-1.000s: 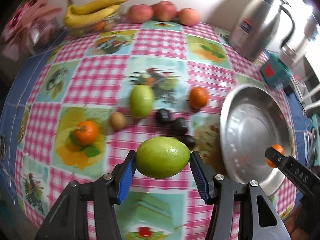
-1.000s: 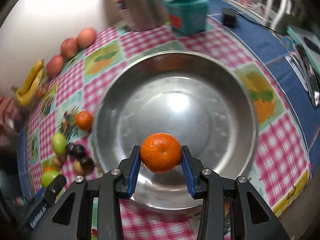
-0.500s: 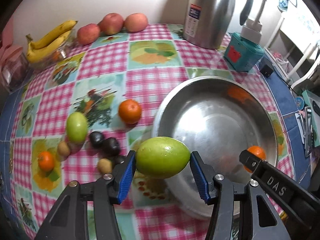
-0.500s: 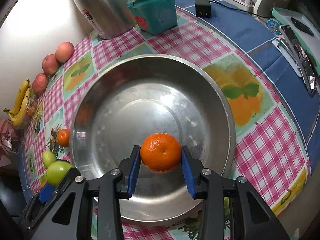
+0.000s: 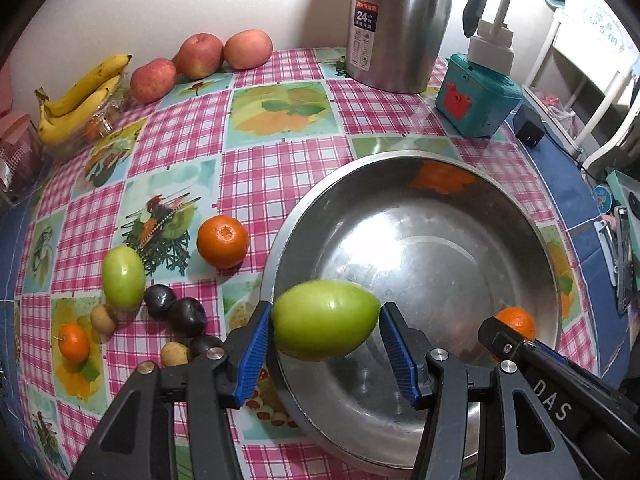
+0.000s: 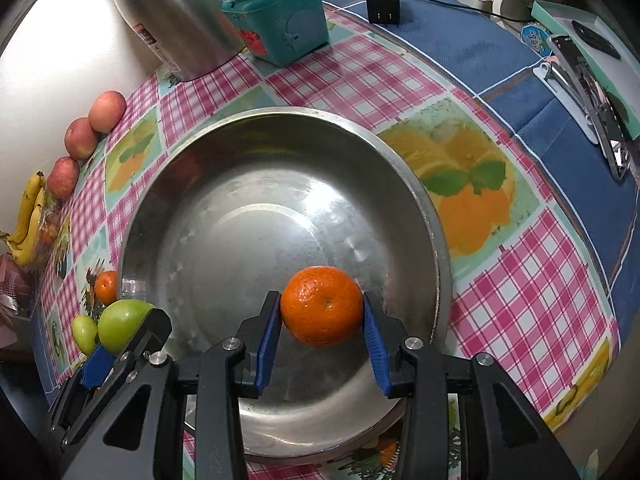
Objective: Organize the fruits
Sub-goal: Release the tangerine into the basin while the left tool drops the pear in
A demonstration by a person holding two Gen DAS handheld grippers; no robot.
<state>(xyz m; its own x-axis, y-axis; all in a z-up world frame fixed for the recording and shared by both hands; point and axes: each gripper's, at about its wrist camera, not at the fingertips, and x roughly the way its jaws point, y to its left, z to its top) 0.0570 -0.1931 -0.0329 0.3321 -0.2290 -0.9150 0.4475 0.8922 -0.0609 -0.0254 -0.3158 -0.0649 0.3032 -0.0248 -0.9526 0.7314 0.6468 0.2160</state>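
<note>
We note progress: early stage, nothing yet deposited.

Nearest, the left gripper point(image 5: 326, 334) is clamped on a green fruit point(image 5: 325, 320), one pad at each end, carried in the air over the near-left rim of the steel bowl point(image 5: 400, 168). The right gripper point(image 6: 322, 326) is closed on a mandarin point(image 6: 322, 305), held above the near part of the bowl's floor. In the left wrist view its tip and the same mandarin show at the bowl's right side. We see no fruit resting in the bowl: its floor is bare metal, and the orange patch on the far wall reads to us as a reflection.

Just beyond, on the checked tablecloth point(image 5: 276, 168) left of the bowl, the loose fruit remains: a second mandarin point(image 5: 222, 242) near the rim, a second green fruit point(image 5: 123, 277), three dark plum-like fruits point(image 5: 186, 317), two small tan ones point(image 5: 174, 354), and a small mandarin point(image 5: 73, 342) further left.

Farthest, by the wall, three apples point(image 5: 199, 55) sit in a row and bananas point(image 5: 80, 98) lie on a clear container. Whether these belong to the sort we cannot tell. A steel flask point(image 5: 400, 24) and a teal box point(image 5: 478, 98) stand behind the bowl.

Our judgement: two pieces are about to be set down; eight loose pieces are left on the cloth.
</note>
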